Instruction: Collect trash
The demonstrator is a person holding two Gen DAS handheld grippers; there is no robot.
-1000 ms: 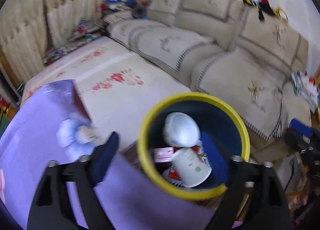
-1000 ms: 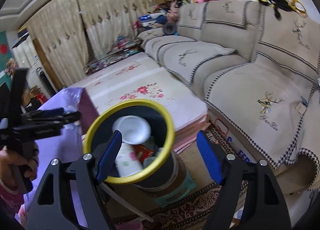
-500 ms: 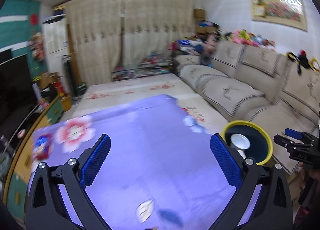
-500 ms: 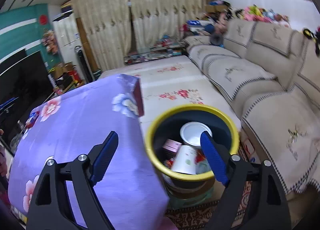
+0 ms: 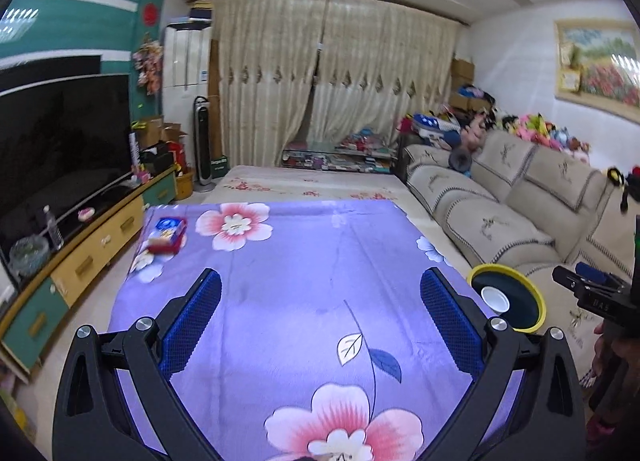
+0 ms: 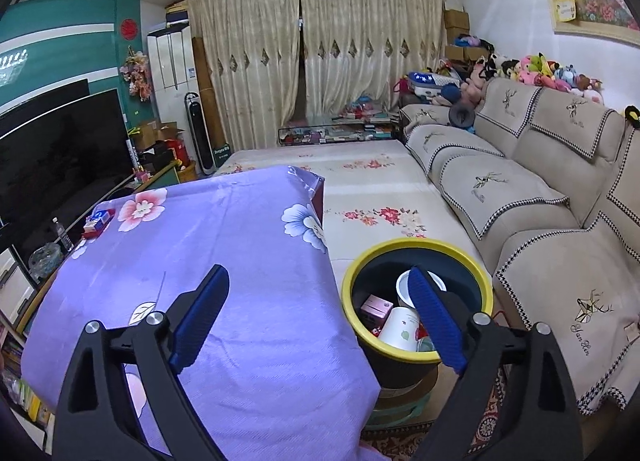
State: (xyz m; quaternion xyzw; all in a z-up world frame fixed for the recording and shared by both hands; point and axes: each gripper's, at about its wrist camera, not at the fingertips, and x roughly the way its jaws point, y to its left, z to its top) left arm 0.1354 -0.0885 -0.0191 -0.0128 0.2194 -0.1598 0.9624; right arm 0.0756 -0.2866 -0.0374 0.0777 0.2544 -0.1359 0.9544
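The trash left on the bench is a blue and red snack packet [image 5: 167,235], lying at the far left corner of the purple flowered tablecloth [image 5: 304,261], well apart from both claws. From the right wrist view the same packet [image 6: 97,222] sits near the left edge of the cloth, close to the television stand [image 5: 92,249] with the dark television [image 5: 60,149] on it.

The left claw [image 5: 320,317] hovers above the middle of the bench with its jaws spread wide and nothing between them; only the cloth's leaf and flower print shows in the gap. Its blue fingers [image 5: 192,321] touch nothing.

The right claw [image 6: 318,319] hangs over the right edge of the bench, its jaws wide apart and empty, having just been opening further. Its left finger stands over the cloth and its right finger [image 6: 436,317] over the mouth of the bin.

The yellow-rimmed bin [image 6: 420,249] stands on the floor just beside the bench's right side, between it and the beige sofa [image 6: 540,197]. Inside lie a white paper cup [image 6: 400,327] on its side, a pink box [image 6: 376,307] and a white bowl [image 6: 404,285]. In the left wrist view the bin [image 5: 536,301] shows at the right, with the right claw's black frame [image 5: 592,297] beyond it and part of a hand at the edge.
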